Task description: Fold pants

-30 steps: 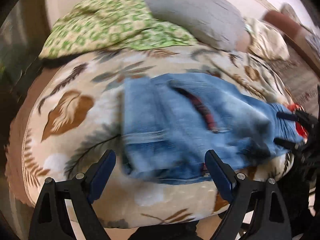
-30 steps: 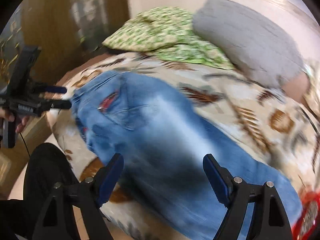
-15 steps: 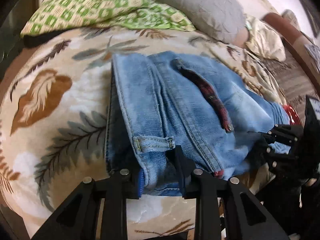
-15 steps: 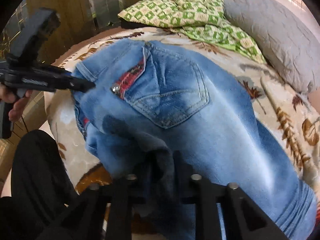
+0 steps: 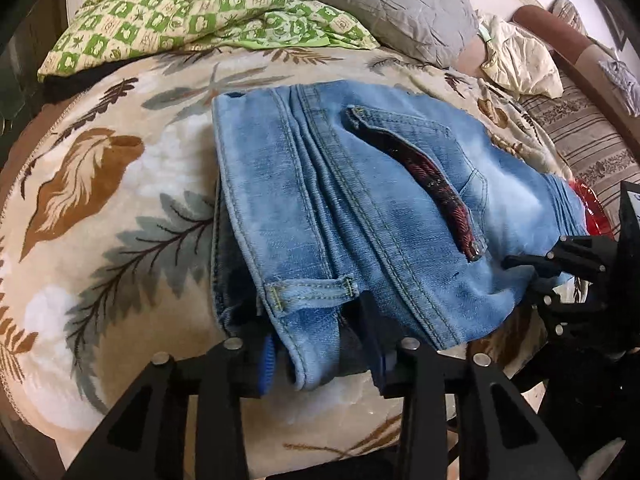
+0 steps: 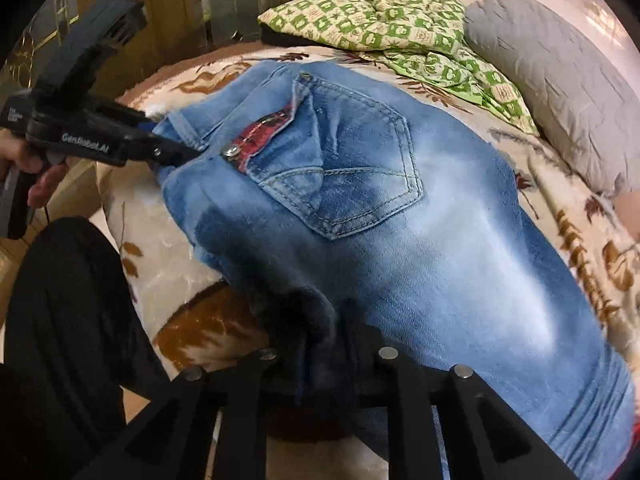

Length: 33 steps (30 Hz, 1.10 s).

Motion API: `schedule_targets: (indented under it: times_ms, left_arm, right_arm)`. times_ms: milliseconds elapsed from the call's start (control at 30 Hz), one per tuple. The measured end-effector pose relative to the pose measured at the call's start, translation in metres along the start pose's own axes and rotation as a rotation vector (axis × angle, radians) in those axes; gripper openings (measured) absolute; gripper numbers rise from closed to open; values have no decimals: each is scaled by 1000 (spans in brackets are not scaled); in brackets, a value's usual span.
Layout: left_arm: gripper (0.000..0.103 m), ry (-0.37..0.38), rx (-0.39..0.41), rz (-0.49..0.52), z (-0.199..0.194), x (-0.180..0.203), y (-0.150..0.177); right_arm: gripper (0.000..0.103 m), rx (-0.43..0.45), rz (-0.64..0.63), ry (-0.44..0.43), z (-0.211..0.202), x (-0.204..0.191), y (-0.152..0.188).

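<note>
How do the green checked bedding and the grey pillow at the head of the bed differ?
The green checked bedding is patterned with green and cream squares; the grey pillow is plain. The bedding lies crumpled and low, the pillow plump and creased. In the right wrist view, the bedding sits left of the pillow. Both lie beyond the jeans on the leaf-print blanket.

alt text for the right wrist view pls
Right tongs pinch the near edge of blue jeans on a leaf-print blanket, having just loosened slightly. Left tongs grip the waistband; pillows lie behind.
</note>
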<state>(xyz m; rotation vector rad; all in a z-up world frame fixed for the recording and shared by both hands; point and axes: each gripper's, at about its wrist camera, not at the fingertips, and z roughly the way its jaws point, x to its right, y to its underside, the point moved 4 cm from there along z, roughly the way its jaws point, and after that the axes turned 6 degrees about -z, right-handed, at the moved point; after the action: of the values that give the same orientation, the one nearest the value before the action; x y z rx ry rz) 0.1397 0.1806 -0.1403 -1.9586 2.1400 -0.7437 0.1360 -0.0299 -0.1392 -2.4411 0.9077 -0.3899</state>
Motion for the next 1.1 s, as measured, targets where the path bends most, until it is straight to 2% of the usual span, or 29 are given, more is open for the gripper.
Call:
schedule_targets:
  times_ms: [33,67,100,133,167,200,233,267,367,467,567,767,833,933,1033,1100]
  left_arm:
    - [48,-9,-7,5,-2,2,0]
    - [56,-15,-12,3,-5,5,-2]
    - [65,-8,-5,-5,-13,8,-2]
    - [89,-23,18,-12,-20,10,-2]
    - [102,-76,68,-21,-30,7,-4]
    - [103,-108,118,-30,-40,7,-5]
    - [103,-101,167,-37,-54,8,-7]
    - [103,-90,177,-43,-61,10,-9]
    - [103,-73,195,-28,-76,24,-19]
    - [103,-30,191,83,-72,62,-36]
    - [103,29,167,165,-53,106,-57]
    - [103,199,109,431,-4,240,-85]
    - [103,257,95,476,8,283,-84]
    - [103,321,86,518,15,328,-73]
    - [103,344,87,551,25,364,-60]
    - [103,335,78,564,31,375,-57]
  right_arm:
    - [47,-7,-4,9,-2,1,0]
    - [82,-12,-5,25,-3,3,1]
    - [97,-4,4,51,-7,7,2]
    - [97,24,18,50,-14,10,3]
    - [97,50,40,27,-25,12,7]
    - [97,58,56,14,-29,15,7]
    - [97,67,73,11,-33,18,9]
    - [97,78,87,15,-38,21,10]
    - [97,112,153,28,-52,34,17]
    - [97,143,270,38,-67,48,34]
    - [97,156,372,90,-86,64,57]
    - [97,168,675,258,-137,101,138]
    - [97,177,786,315,-156,111,171]
    - [97,209,952,380,-181,124,218]
    - [97,253,1113,351,-189,138,257]
    - [95,303,1212,263,-186,149,278]
